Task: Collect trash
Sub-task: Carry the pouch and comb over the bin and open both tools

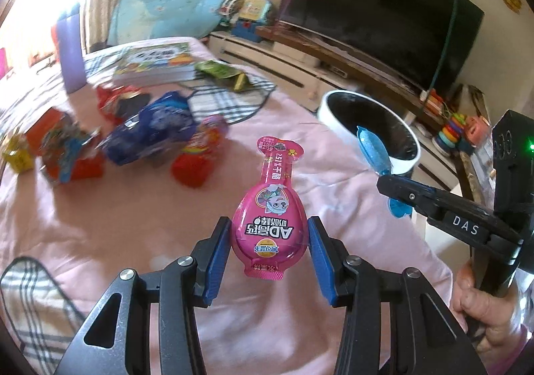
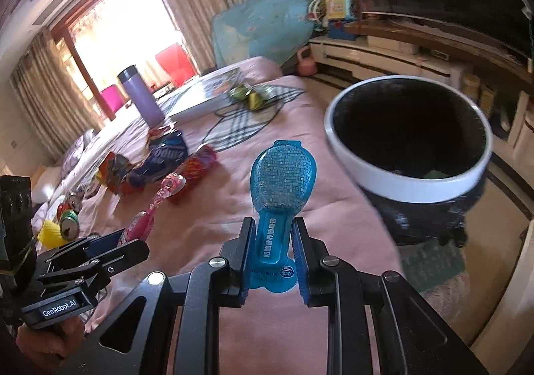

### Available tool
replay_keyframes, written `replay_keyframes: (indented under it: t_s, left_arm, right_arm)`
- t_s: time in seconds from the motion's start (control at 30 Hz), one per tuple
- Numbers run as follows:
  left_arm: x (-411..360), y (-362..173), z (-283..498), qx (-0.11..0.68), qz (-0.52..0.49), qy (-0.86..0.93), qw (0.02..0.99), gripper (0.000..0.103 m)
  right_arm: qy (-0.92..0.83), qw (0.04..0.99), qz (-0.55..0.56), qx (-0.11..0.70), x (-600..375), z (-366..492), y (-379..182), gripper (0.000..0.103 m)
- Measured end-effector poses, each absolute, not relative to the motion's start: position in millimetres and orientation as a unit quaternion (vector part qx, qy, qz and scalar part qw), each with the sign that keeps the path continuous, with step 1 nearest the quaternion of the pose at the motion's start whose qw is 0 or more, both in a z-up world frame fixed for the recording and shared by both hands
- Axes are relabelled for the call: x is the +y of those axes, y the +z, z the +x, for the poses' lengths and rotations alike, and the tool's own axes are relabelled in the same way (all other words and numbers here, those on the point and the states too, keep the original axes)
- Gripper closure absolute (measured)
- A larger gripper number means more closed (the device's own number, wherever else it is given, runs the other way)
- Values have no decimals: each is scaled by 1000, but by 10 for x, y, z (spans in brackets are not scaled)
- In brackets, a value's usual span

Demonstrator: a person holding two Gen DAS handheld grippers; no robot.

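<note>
My left gripper [image 1: 269,233] is shut on a pink spoon-shaped snack package [image 1: 271,208], held above the pink bedcover [image 1: 133,224]. My right gripper [image 2: 271,234] is shut on a blue spoon-shaped package [image 2: 282,174], held near the round trash bin [image 2: 410,181] with its white rim and black inside. In the left wrist view the right gripper [image 1: 388,179] holds the blue package [image 1: 370,149] at the bin's rim [image 1: 410,161]. In the right wrist view the left gripper [image 2: 113,241] shows at the left with the pink package [image 2: 160,198].
A heap of snack wrappers [image 1: 150,131] lies on the bedcover, with cans [image 2: 68,214] and a yellow object [image 2: 50,234]. A purple flask [image 2: 142,98], a book [image 1: 153,64] and green packets [image 1: 223,72] lie further back. A TV [image 1: 377,7] on a low cabinet stands beyond the bin.
</note>
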State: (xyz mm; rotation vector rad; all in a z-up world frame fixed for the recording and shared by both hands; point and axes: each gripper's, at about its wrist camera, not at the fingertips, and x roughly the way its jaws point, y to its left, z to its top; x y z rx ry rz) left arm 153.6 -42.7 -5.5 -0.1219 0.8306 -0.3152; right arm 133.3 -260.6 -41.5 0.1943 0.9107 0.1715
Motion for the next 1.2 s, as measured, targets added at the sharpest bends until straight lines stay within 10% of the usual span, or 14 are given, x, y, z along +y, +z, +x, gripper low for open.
replay_keyframes:
  t_s: [1.2]
  left_arm:
    - [-1750, 23, 2746, 387, 2, -225, 894, 58]
  right_arm:
    - [-5, 904, 137, 406, -3886, 1750, -227, 80]
